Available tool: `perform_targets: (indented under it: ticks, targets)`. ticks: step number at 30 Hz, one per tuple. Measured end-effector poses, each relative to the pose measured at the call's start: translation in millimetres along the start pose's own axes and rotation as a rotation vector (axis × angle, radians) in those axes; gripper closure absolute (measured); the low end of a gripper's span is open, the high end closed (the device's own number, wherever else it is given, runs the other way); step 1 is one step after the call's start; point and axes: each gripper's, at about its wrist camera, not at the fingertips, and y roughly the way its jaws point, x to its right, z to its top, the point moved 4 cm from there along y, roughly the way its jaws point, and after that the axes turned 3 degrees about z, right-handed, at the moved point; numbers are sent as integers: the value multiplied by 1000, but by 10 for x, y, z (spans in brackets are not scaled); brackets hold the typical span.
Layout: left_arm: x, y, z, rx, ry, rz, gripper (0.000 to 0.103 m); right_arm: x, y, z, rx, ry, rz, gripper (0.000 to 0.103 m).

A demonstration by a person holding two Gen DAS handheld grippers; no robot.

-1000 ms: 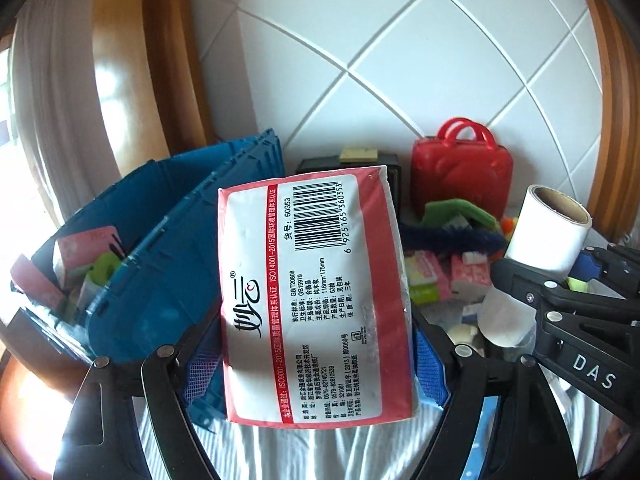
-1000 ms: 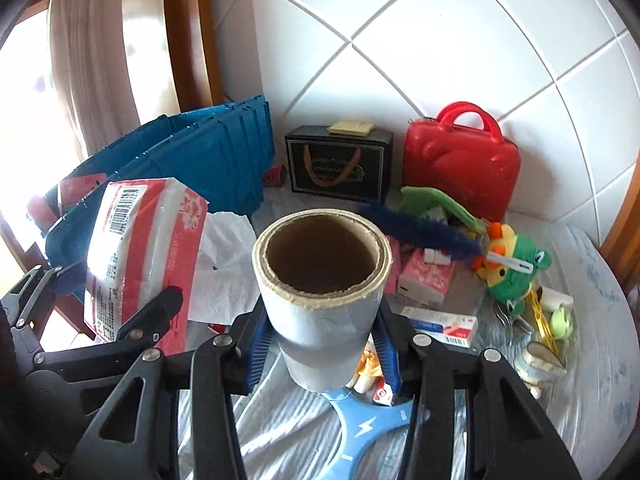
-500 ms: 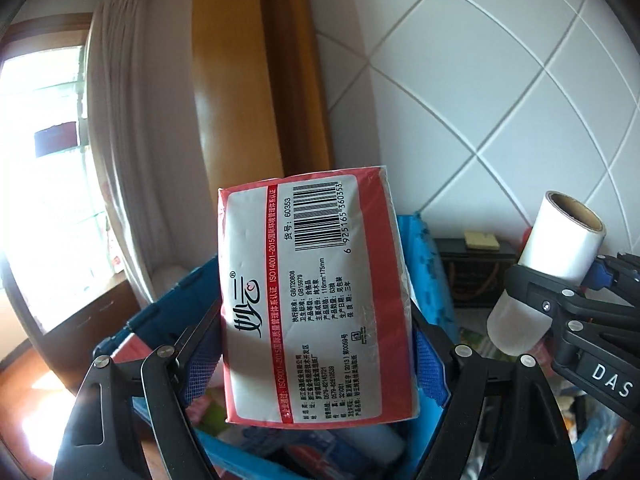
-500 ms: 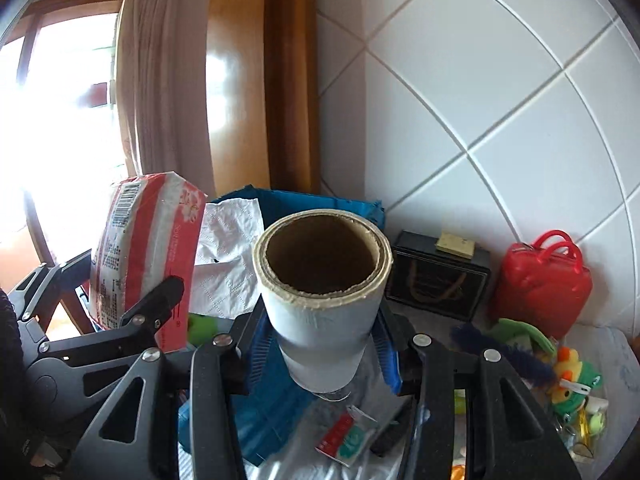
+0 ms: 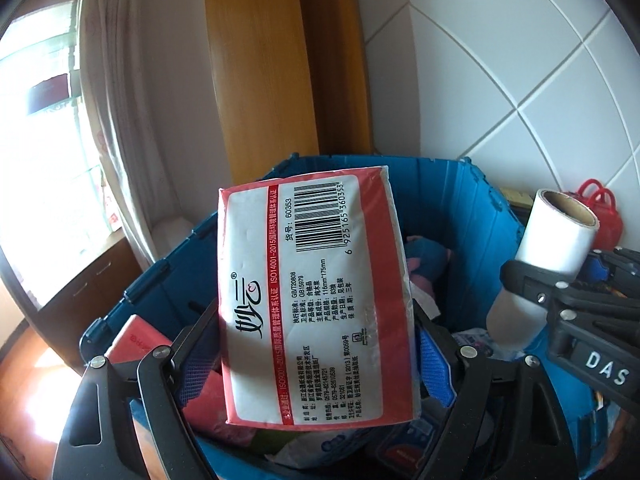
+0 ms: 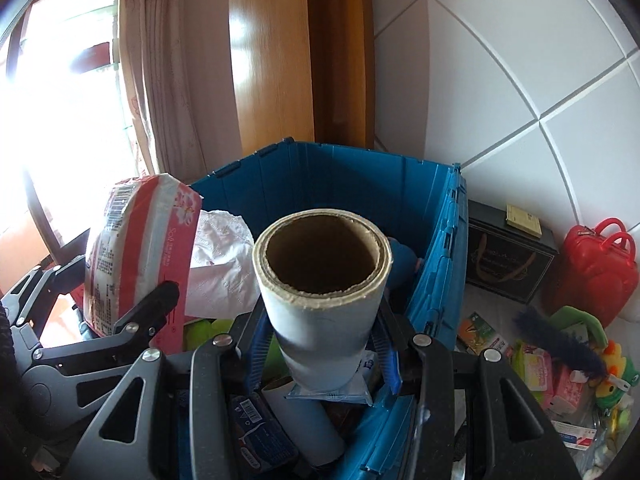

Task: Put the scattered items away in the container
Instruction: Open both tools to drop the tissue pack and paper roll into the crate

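Observation:
My left gripper (image 5: 316,344) is shut on a red and white tissue pack (image 5: 312,300) and holds it above the open blue crate (image 5: 476,208). The pack also shows at the left of the right wrist view (image 6: 136,256). My right gripper (image 6: 320,348) is shut on a white roll with a cardboard core (image 6: 324,288), upright, over the crate's (image 6: 436,272) right half. That roll shows at the right of the left wrist view (image 5: 540,264). The crate holds several items, among them pink packs (image 5: 136,340) and a white tube (image 6: 304,424).
To the right of the crate lie a black box (image 6: 508,260), a red case (image 6: 596,272), a blue feather duster (image 6: 560,344), a green plush toy (image 6: 612,368) and pink packets (image 6: 536,368). A tiled wall, a wooden frame and a curtained window stand behind.
Both grippers have swung left from the cluttered table to above the blue crate, still holding the tissue pack and the roll. The crate's inside now shows below them.

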Motion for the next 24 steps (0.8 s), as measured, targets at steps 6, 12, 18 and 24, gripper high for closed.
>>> perform_targets:
  ticks: [6,12,18,24]
  targets:
    - [33,100,-7,-21,13,-26,6,132,-31,12,16,23,-66,28]
    - [115,35,-40,-33,22,-34,6,193,-38,-38,5,40,-88,28]
    - [102,-74,-88,-30,7,-41,6,179,-99,-76,6,41,-87,28]
    - [118,-268,-115,-1,-2,-48,6,175,-248,-134,19,38,-94,28]
